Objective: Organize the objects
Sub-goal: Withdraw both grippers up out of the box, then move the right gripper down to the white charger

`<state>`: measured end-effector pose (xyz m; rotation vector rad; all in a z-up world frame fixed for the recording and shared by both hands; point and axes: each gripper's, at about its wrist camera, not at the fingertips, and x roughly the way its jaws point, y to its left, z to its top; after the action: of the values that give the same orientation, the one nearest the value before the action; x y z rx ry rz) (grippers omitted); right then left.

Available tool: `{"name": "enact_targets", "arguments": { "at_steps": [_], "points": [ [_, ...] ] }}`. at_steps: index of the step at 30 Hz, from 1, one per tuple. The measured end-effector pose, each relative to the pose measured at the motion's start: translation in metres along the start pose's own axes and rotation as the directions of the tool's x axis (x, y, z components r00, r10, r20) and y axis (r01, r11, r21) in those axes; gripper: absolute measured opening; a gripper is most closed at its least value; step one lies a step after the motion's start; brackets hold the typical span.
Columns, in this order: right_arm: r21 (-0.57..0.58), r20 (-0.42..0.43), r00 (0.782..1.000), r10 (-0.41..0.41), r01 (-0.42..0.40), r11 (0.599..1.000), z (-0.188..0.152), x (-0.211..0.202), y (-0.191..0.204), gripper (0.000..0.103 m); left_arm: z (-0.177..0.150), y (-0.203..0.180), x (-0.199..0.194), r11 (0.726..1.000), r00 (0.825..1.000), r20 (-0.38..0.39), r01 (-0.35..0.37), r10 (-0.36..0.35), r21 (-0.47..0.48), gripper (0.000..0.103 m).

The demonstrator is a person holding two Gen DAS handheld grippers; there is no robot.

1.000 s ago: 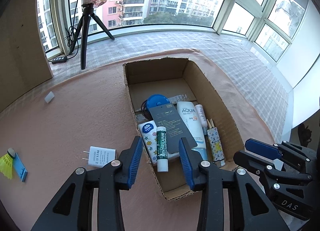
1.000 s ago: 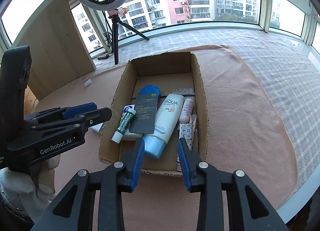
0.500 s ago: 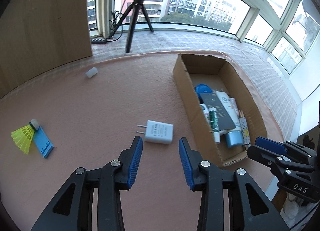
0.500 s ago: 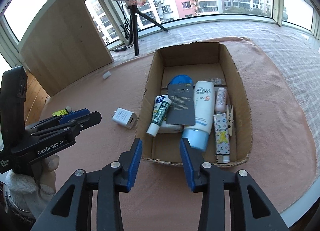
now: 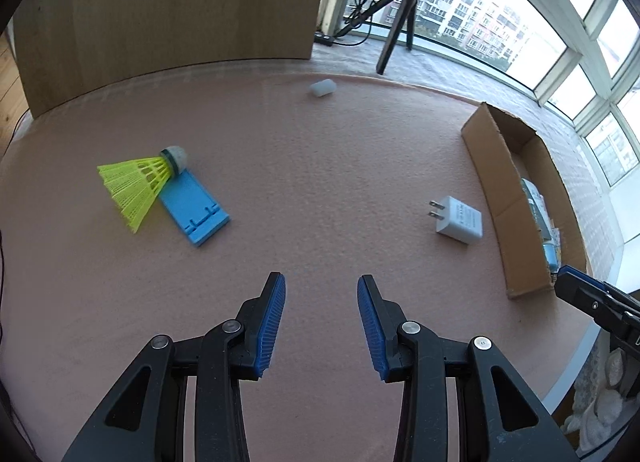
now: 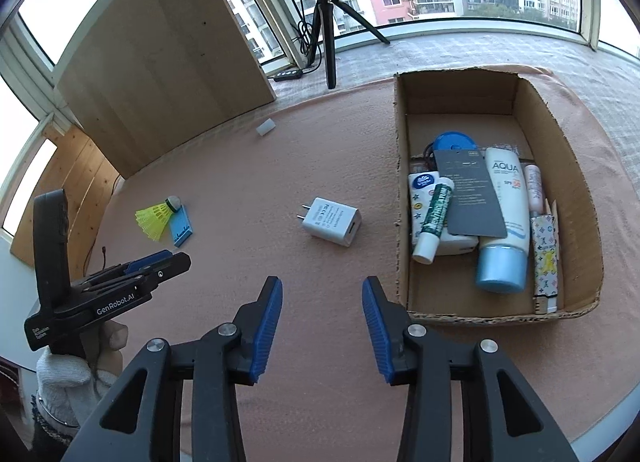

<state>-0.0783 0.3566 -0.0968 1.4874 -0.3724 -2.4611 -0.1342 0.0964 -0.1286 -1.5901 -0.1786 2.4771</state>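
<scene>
The white charger [image 6: 331, 221] lies flat on the pink mat just left of the cardboard box [image 6: 401, 198], prongs pointing away from it. It sits ahead of the right gripper [image 6: 322, 326], whose empty jaws are opening; the left gripper [image 5: 321, 328], parted and empty, looks farther off.

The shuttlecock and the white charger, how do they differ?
The shuttlecock is bright yellow with a flared, netted skirt; the charger is a plain white block with two metal prongs. The shuttlecock leans against a blue stand; the charger touches nothing else. The charger lies close to the box; the shuttlecock lies far from it. Both rest on the pink cloth, outside the box.
</scene>
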Motion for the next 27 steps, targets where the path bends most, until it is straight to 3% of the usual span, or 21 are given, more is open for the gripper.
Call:
{"name": "enact_targets", "arguments": {
  "at_steps": [7, 11, 16, 20, 24, 27],
  "points": [
    [-0.034, -0.017, 1.0, -0.006, 0.005, 0.999, -0.001, 0.009, 0.019, 0.038, -0.012, 0.033, -0.008, 1.0, 1.0, -0.009, -0.001, 0.0, -0.029, 0.041],
    [-0.046, -0.015, 1.0, -0.014, 0.013, 0.999, 0.007, 0.014, 0.024, 0.045, -0.024, 0.047, -0.011, 0.999, 1.0, -0.028, 0.009, -0.01, -0.039, 0.041],
    [-0.102, -0.032, 0.998, -0.046, 0.042, 0.994, 0.026, 0.03, 0.034, 0.045, -0.036, 0.07, -0.011, 0.998, 0.998, -0.06, -0.013, 0.009, -0.063, 0.041],
    [-0.189, -0.082, 0.995, -0.063, 0.046, 0.981, 0.051, 0.056, 0.048, 0.045, -0.038, 0.081, -0.017, 0.996, 0.999, -0.042, -0.007, 0.003, -0.089, 0.041],
    [-0.271, -0.161, 0.98, -0.12, 0.073, 0.96, 0.074, 0.096, 0.06, 0.045, -0.043, 0.082, -0.024, 0.996, 1.0, -0.031, 0.0, -0.003, -0.084, 0.041],
    [-0.307, -0.192, 0.959, -0.209, 0.144, 0.941, 0.083, 0.121, 0.059, 0.045, -0.047, 0.086, -0.028, 0.995, 1.0, -0.024, 0.009, -0.011, -0.096, 0.041]
  ]
}}
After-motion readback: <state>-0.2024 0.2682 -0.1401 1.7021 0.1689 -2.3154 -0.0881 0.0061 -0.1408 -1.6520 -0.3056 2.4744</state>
